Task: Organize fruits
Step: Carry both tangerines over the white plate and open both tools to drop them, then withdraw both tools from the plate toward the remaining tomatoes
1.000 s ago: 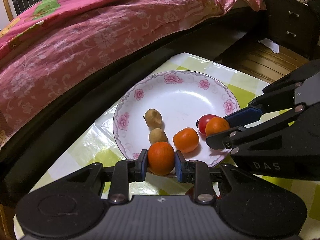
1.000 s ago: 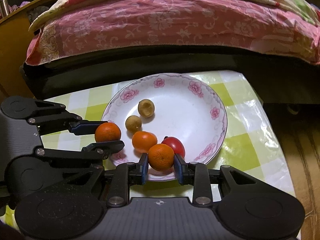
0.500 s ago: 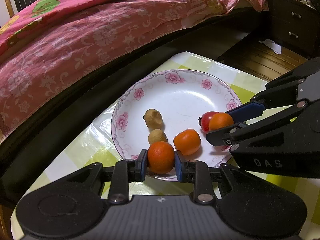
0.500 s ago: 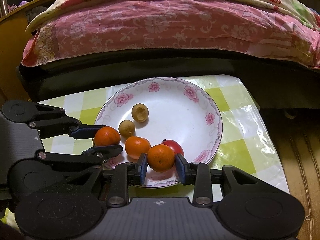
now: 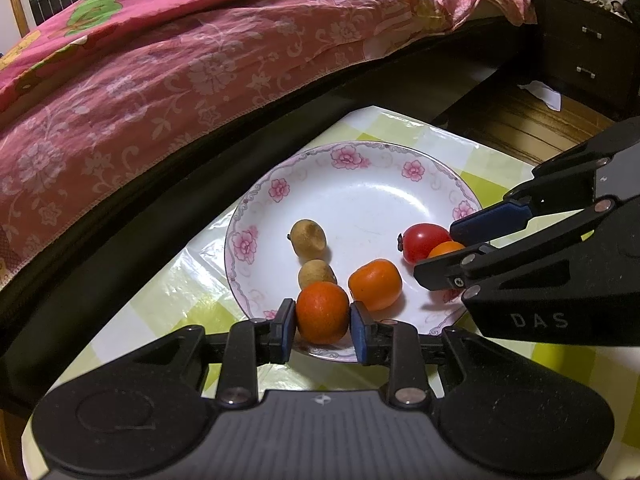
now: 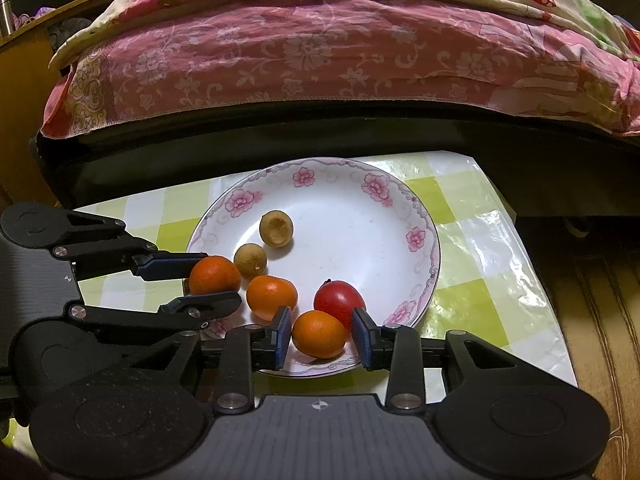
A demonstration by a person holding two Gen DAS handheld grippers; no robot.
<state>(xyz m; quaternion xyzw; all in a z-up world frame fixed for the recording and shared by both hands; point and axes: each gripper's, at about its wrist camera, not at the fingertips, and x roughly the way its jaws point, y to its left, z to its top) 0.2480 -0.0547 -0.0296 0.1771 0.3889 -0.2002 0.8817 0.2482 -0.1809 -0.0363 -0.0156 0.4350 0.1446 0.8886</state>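
Left gripper (image 5: 323, 317) is hanging over the near rim of the plate (image 5: 352, 147), its jaws easing apart while both pads are touching the left mandarin (image 5: 322, 312) between them. Right gripper (image 6: 321, 334) is standing slack over the same near rim, further right: its pads are sitting just clear of the right mandarin (image 6: 319, 334), which is resting on the plate by itself. The checked tablecloth (image 6: 460, 308) is lying under the plate.

Inside the plate, a loose mandarin (image 5: 375, 284) is sitting between the two gripped spots, the tomato (image 5: 424, 240) is touching the right mandarin from behind, and a whole longan (image 6: 250, 261) and a hollowed longan (image 6: 276, 229) are lying towards the plate's left side.

Judging by this, both mandarins are being set down. Doing it well probably means opening each pair of jaws wide before rising, then lifting straight up off the rim, so no pad is dragging fruit over the edge or nudging the tomato.
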